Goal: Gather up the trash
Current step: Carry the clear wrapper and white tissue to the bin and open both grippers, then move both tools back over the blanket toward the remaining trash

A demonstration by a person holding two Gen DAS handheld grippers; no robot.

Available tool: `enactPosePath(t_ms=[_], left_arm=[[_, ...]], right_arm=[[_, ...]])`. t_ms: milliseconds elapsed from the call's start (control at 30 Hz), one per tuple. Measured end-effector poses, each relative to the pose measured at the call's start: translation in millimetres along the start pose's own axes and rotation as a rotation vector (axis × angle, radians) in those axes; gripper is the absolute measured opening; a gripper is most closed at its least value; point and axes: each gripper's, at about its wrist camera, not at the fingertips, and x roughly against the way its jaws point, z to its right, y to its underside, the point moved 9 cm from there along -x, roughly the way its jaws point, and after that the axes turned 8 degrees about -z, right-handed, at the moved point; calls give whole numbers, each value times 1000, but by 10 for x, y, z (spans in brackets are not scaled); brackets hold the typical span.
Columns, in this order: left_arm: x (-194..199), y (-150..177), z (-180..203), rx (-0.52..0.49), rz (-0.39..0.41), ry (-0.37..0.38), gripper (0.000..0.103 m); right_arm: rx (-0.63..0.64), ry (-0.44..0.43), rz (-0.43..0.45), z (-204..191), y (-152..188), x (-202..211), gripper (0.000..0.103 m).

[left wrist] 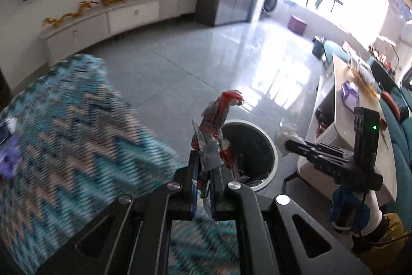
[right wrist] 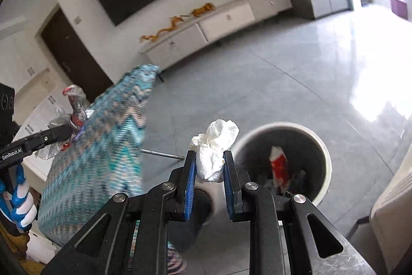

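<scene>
- Left wrist view: the left gripper (left wrist: 205, 166) has its jaws pressed together on one crumpled red-and-clear wrapper (left wrist: 219, 120), which sticks up past the fingertips.
- Just beyond it stands one white-rimmed bin (left wrist: 270, 146) on the grey floor (left wrist: 206, 56), trash inside but hard to make out here.
- Only this view shows the right gripper (left wrist: 285, 144) from the side — white tissue (left wrist: 285, 135) at its tip — and a cluttered white table (left wrist: 345, 125).
- A zigzag teal cloth (left wrist: 72, 125) fills the left.
- Right wrist view: the right gripper (right wrist: 209, 164) pinches the one tissue (right wrist: 217, 146) between its blue pads (right wrist: 191, 172).
- The bin (right wrist: 325, 153) lies just to the right; this view alone shows a red-and-white packet (right wrist: 278, 164) in it.
- At far left, the left gripper (right wrist: 68, 129) holds the wrapper (right wrist: 74, 105) — a blue-and-white gloved hand (right wrist: 22, 200) below it.
</scene>
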Motion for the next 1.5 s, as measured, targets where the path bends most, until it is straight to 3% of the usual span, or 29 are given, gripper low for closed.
enactPosePath(t_ms=[233, 567, 633, 700, 733, 1033, 1233, 1500], left_arm=[[-817, -239, 298, 12, -126, 83, 7], [-1668, -455, 547, 89, -247, 196, 11], [-1773, -464, 555, 100, -270, 207, 19], [-1839, -463, 534, 120, -282, 210, 52], [-1846, -465, 516, 133, -277, 214, 57], [-1557, -451, 486, 135, -226, 215, 57], [-926, -454, 346, 100, -85, 89, 57], [118, -199, -260, 186, 128, -113, 57]], right_arm=[[-97, 31, -49, 560, 9, -408, 22], [-153, 85, -126, 937, -36, -928, 31], [-165, 91, -135, 974, -35, -992, 36], [-174, 96, -142, 1015, -15, -1021, 37], [-177, 98, -146, 1035, -8, -1030, 38], [-171, 125, -138, 968, -15, -923, 39], [-103, 137, -54, 573, -259, -557, 51], [61, 114, 59, -418, -562, -93, 68]])
